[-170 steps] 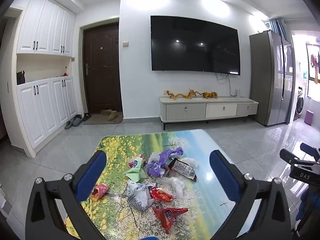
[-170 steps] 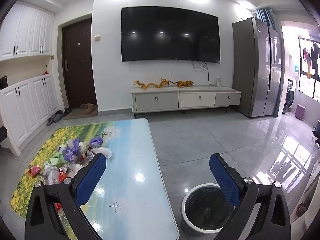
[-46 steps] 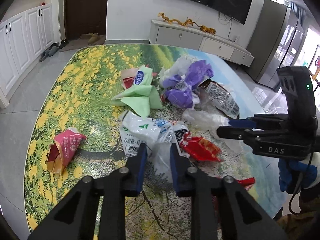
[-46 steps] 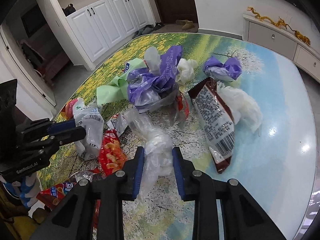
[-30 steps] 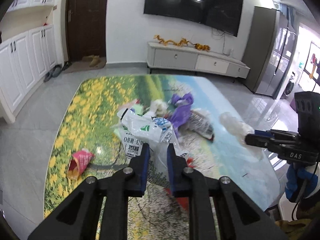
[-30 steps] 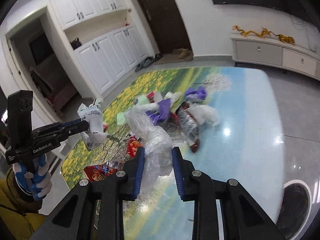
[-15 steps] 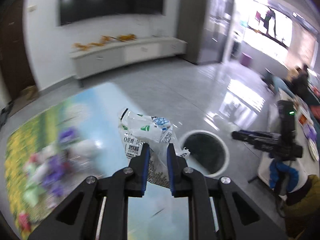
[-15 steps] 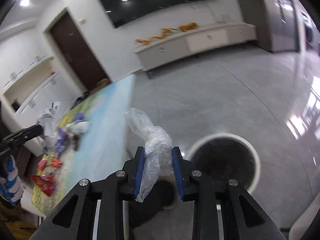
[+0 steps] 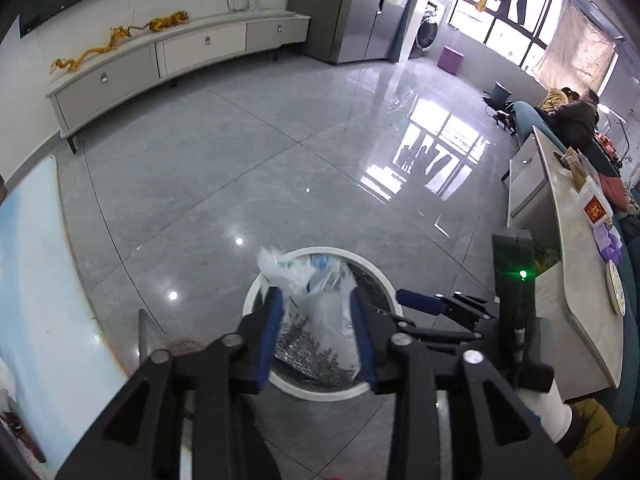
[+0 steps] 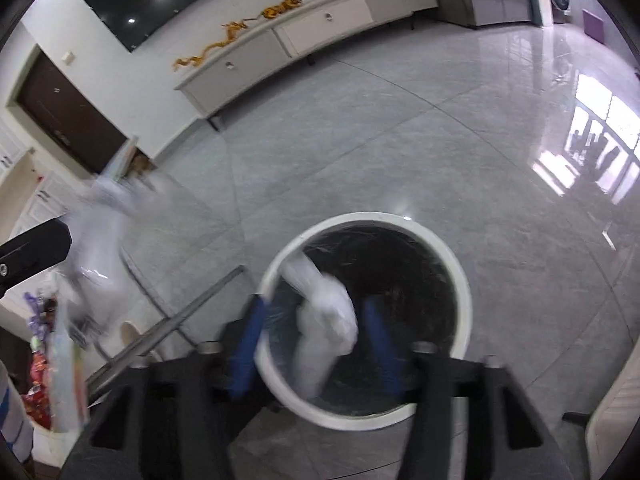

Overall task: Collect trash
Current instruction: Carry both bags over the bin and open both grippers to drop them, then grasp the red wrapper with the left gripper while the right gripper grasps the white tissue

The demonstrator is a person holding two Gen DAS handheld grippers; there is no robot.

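A round white bin (image 9: 256, 292) with a black liner stands on the grey floor, also in the right wrist view (image 10: 456, 268). My left gripper (image 9: 318, 300) is over it with its jaws apart, and a crumpled white printed bag (image 9: 316, 292) hangs loose between them. My right gripper (image 10: 316, 312) is over the bin with jaws wide apart, and a clear plastic bag (image 10: 326, 312) drops between them, blurred. The right gripper's fingers (image 9: 420, 304) show in the left wrist view at the bin's right rim.
The table's edge (image 9: 36, 280) lies to the left of the bin, with more wrappers (image 10: 38, 360) on it. A white TV cabinet (image 9: 160, 56) stands along the far wall. A counter (image 9: 576, 264) stands to the right.
Both grippers have moved over the bin and opened. The white printed bag and the clear plastic bag were gripped half a second ago and now fall loose.
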